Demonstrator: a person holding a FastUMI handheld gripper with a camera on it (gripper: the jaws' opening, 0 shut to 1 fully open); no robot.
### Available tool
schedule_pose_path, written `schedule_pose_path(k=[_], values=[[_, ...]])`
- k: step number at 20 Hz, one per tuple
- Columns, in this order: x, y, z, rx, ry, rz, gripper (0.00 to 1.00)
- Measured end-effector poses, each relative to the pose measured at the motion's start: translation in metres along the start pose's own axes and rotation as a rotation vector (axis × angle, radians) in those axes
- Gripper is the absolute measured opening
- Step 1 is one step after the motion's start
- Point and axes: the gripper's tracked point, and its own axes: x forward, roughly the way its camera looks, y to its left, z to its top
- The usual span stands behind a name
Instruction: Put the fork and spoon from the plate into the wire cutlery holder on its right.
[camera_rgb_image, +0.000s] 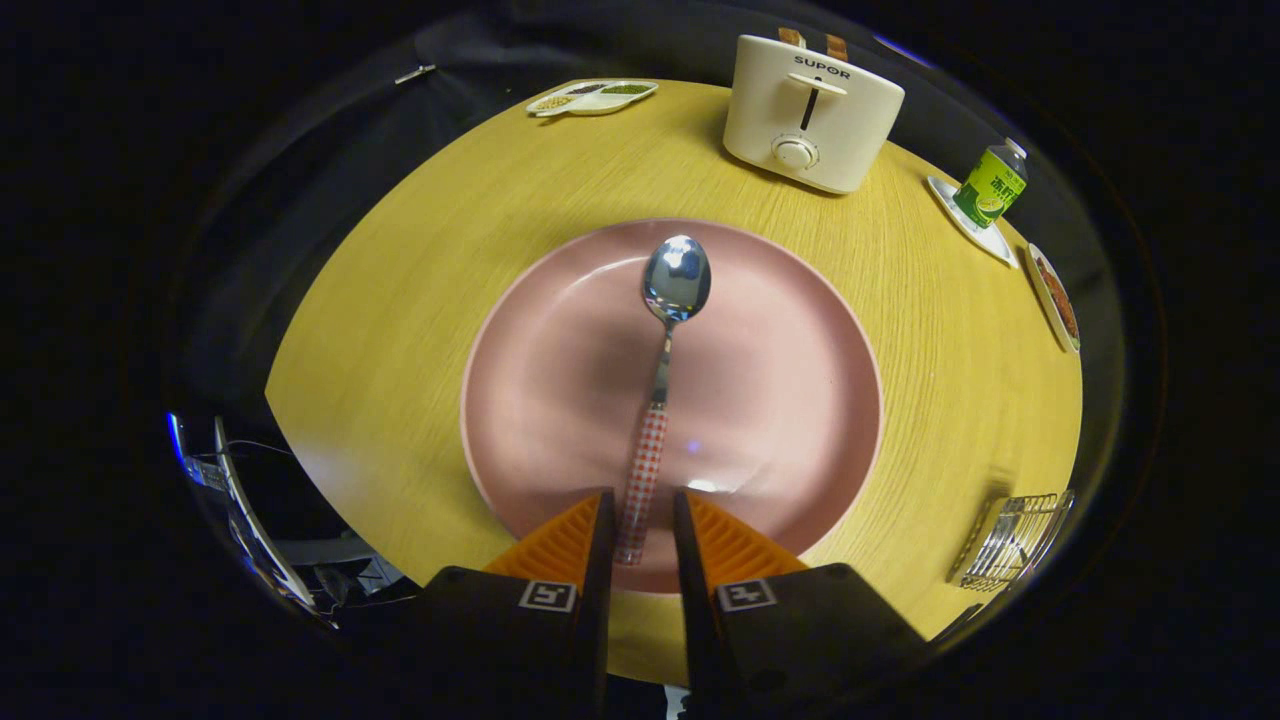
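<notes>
Two fingers of the hand-held gripper (640, 520) are seen low over the near edge of the pink plate (560, 400). A small gap is kept between them, and the end of the spoon's handle is set right in that gap. A thin strip of space is seen on each side of the handle, so the fingers seem not yet pressed on it, though this is hard to tell for sure.

The spoon (662, 380) is laid flat on the plate, with its checked handle toward the fingers and its shiny bowl pointed away, beyond them. No fork is seen on the plate.

The spoon is judged to be light, stiff and thin. The metal part looks smooth and slippery, so the checked handle is the better place to be held. A firm squeeze near the handle's end is needed, because the far bowl end may tip down when it is lifted. The plate looks hard and could be chipped if it is bumped.

The wire cutlery holder (1012, 540) is stood on the desk (400, 300) to the right of the plate, well apart from the spoon. A white toaster (810, 115) is placed far beyond the plate.
</notes>
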Motion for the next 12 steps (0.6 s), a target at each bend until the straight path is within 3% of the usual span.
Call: schedule_pose_path(k=[2, 6, 12], values=[[0.009, -0.002, 0.0, 0.042, 0.003, 0.016, 0.19], [0.007, -0.002, 0.001, 0.051, -0.002, 0.098, 0.14], [-0.01, -0.016, -0.001, 0.053, -0.01, 0.138, 0.08]])
